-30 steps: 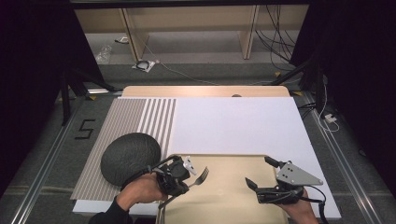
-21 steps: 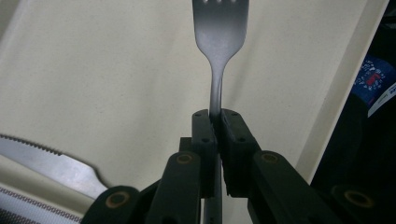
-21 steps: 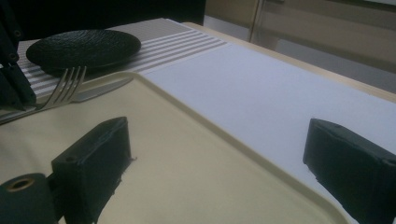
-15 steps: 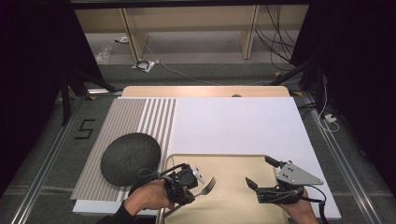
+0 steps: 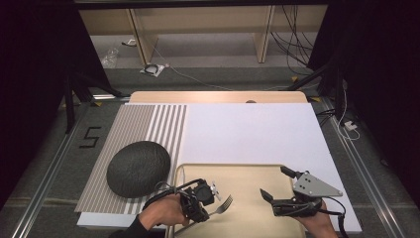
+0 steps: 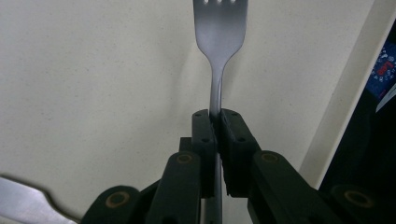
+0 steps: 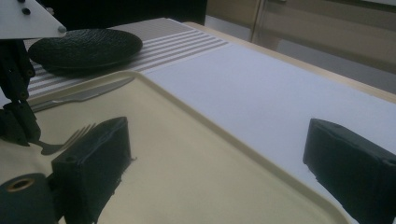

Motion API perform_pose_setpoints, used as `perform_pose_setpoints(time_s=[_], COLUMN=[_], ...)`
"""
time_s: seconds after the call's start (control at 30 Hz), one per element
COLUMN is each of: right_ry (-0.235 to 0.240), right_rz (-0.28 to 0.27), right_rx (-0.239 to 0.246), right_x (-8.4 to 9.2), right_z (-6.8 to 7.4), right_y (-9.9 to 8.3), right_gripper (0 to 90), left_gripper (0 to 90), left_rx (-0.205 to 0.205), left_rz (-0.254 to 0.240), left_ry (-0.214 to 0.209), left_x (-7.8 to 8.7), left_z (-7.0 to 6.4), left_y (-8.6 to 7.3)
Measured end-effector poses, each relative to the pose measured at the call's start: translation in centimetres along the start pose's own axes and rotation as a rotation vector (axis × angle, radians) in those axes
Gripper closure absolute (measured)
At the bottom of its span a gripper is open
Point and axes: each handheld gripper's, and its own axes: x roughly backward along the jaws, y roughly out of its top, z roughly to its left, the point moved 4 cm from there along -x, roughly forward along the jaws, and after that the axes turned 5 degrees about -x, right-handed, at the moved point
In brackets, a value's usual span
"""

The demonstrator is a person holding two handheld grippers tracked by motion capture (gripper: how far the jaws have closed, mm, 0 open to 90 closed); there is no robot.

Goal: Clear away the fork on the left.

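here, fork (image 6: 219,28) clamped in left gripper (image 6: 216,122), tines pointing away

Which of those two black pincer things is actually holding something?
The left tool: its jaws are clamped on the fork handle above the beige tray. The right tool stands wide open, holding nothing.

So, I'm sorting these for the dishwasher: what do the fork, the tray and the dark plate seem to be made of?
Fork: looks like polished metal, probably steel, from its grey sheen.
Tray: matte beige with a rounded raised rim, likely plastic.
Dark plate: matte black with a rough ridged surface, maybe stoneware or melamine; the look leaves that open.
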Motion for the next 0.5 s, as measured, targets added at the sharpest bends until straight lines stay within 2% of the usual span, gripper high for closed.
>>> perform_pose_setpoints(time_s=[0.5], right_ry=[0.003], right_rz=[0.003], right_rx=[0.004], right_x=[0.0], right_z=[0.1], right_y=[0.0], right_gripper=[8.4], left_gripper=[84.1], left_rx=[0.009], left_rz=[0.028], left_ry=[-0.006], left_x=[-1.7], left_z=[0.2], left_y=[0.1])
